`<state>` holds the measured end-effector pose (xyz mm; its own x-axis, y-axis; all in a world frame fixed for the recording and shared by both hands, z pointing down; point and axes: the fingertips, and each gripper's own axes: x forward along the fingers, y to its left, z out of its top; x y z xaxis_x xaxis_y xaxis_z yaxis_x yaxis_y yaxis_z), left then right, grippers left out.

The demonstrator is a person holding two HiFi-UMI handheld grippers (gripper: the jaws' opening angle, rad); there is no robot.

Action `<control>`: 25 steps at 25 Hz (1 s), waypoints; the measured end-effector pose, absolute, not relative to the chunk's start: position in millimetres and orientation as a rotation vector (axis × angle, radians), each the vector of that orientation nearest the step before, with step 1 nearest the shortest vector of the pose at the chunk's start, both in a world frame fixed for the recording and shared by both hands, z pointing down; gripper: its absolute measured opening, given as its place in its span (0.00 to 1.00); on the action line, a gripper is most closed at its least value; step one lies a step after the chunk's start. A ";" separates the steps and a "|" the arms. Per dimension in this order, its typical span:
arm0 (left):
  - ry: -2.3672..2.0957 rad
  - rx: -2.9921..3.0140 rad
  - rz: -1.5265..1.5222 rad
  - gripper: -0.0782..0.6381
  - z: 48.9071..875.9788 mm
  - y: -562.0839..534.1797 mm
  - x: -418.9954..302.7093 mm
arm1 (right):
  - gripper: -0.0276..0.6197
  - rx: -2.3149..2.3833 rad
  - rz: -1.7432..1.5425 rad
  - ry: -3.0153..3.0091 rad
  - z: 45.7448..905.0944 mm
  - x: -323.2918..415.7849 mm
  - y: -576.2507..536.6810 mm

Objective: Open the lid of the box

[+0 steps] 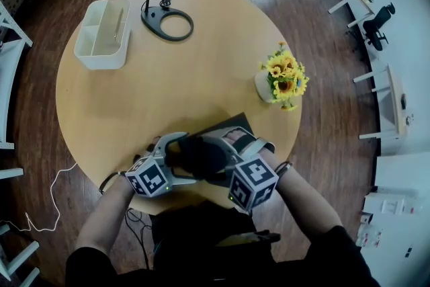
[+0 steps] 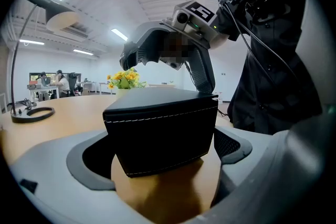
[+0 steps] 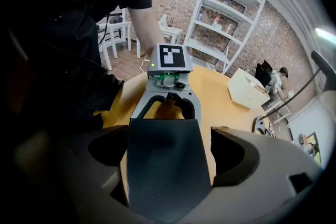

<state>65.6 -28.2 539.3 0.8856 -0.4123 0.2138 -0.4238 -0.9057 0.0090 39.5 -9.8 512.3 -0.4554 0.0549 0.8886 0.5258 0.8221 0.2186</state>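
Observation:
A black box (image 1: 208,148) with white stitching (image 2: 163,134) sits closed near the front edge of the round wooden table (image 1: 175,91). My left gripper (image 1: 185,156) comes at it from the left and its jaws (image 2: 164,157) hold the box's sides. My right gripper (image 1: 223,155) comes from the right. In the right gripper view the flat lid (image 3: 165,165) lies between the wide jaws (image 3: 168,157), with a strip of table showing beside the right pad. Each gripper shows in the other's view: the right gripper (image 2: 167,73) arches over the box's far end, and the left gripper (image 3: 165,107) straddles it.
A white compartment tray (image 1: 102,33) stands at the back left, a lamp base (image 1: 168,23) with its cable beside it, and a pot of sunflowers (image 1: 282,80) at the right. The table's front edge runs just under the grippers. A white cord lies on the floor at left.

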 end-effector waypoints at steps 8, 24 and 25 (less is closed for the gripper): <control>-0.667 3.001 0.342 0.90 541.9 -28.1 66.5 | 0.80 -0.408 -0.575 -2.046 511.2 41.9 -11.8; -0.632 2.949 0.446 0.90 554.7 -26.1 68.8 | 0.80 -0.280 -0.464 -2.237 445.6 30.2 -33.6; -0.637 2.941 0.452 0.90 555.5 -26.4 68.5 | 0.80 -0.268 -0.454 -2.248 440.2 27.1 -36.2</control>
